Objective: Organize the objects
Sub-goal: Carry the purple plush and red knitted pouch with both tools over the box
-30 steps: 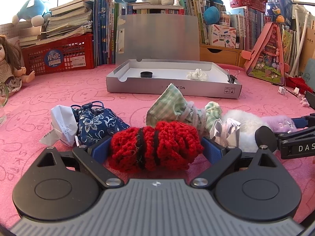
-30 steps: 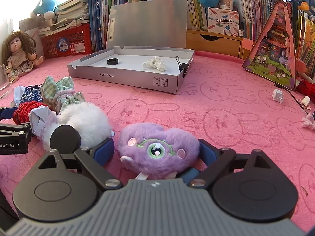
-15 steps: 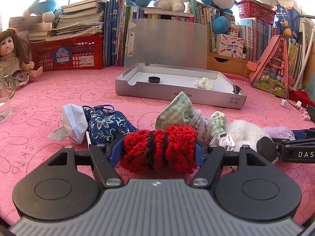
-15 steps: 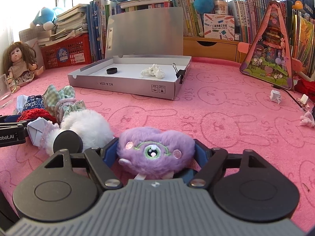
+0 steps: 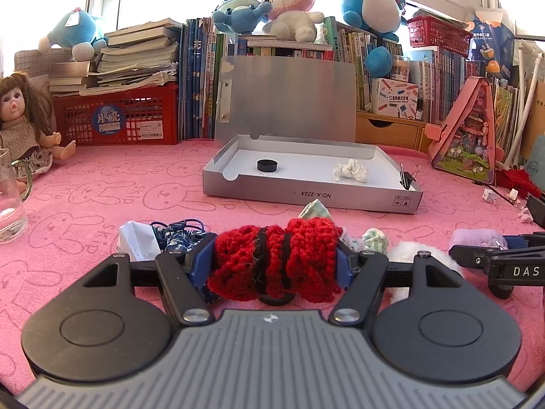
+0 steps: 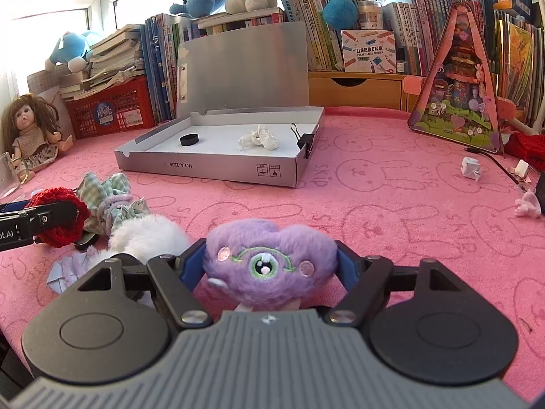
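My left gripper (image 5: 274,266) is shut on a red knitted bundle (image 5: 276,260) with black bands, held a little above the pink cloth. Its blue pads press both ends. My right gripper (image 6: 270,266) is shut on a purple furry toy (image 6: 269,259) with one green eye, squeezed between its blue pads. An open silver box (image 5: 306,196) (image 6: 211,170) lies farther back, lid upright; inside are a black disc (image 5: 266,165), a white crumpled piece (image 5: 351,170) and a binder clip (image 6: 303,141). In the right wrist view the left gripper with the red bundle (image 6: 64,216) shows at the left edge.
Beside the grippers lie a white folded paper (image 5: 136,240), a blue floral pouch (image 5: 177,235), a green checked cloth (image 6: 102,191) and a white fluffy item (image 6: 146,235). A glass mug (image 5: 10,201) and a doll (image 5: 24,126) are at left. Books, a red crate and plush toys line the back.
Both grippers went from open around their items to shut on them. The left one then rose with the red bundle; the right one tilted slightly with the purple toy.
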Action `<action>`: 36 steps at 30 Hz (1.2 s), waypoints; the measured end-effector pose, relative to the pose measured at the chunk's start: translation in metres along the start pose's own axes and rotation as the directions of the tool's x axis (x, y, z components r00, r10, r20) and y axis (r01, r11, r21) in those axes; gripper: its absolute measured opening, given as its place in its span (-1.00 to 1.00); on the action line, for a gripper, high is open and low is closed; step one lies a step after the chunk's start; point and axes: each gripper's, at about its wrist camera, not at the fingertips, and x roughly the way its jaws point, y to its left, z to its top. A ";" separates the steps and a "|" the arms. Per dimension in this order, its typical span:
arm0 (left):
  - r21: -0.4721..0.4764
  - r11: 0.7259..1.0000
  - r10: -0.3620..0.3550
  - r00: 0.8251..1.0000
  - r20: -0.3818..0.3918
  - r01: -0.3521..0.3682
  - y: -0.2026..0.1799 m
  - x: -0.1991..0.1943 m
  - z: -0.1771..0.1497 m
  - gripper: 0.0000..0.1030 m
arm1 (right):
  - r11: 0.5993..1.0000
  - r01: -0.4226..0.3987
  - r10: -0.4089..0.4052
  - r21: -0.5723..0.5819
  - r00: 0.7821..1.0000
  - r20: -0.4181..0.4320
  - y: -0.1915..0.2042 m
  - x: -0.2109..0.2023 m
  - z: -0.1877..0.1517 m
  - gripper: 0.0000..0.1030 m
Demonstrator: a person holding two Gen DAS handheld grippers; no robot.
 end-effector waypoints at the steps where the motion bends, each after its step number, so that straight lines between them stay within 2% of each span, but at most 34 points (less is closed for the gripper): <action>1: 0.000 1.000 0.000 1.000 0.003 0.000 0.001 0.000 0.003 0.41 | 1.000 0.001 -0.001 -0.003 1.000 0.006 0.000 -0.001 0.003 0.49; 7: -0.007 1.000 -0.002 1.000 0.029 0.003 0.008 0.008 0.027 0.41 | 1.000 0.010 -0.010 0.001 0.999 0.043 -0.004 -0.003 0.027 0.49; 17: -0.013 1.000 -0.013 1.000 0.023 0.013 0.024 0.038 0.062 0.41 | 0.999 0.034 -0.035 0.015 0.998 0.054 -0.007 0.015 0.060 0.49; 24: -0.064 0.998 -0.013 1.000 0.008 0.013 0.026 0.078 0.085 0.41 | 0.997 0.003 -0.007 0.077 0.998 0.055 -0.007 0.044 0.080 0.49; 33: -0.013 1.000 -0.024 1.000 0.010 0.024 0.009 0.135 0.106 0.41 | 0.994 -0.053 0.049 0.099 0.998 0.036 0.008 0.092 0.106 0.49; 36: -0.026 0.999 -0.046 0.999 -0.008 0.046 0.009 0.156 0.109 0.41 | 0.994 -0.061 0.059 0.094 0.998 0.022 0.012 0.106 0.111 0.49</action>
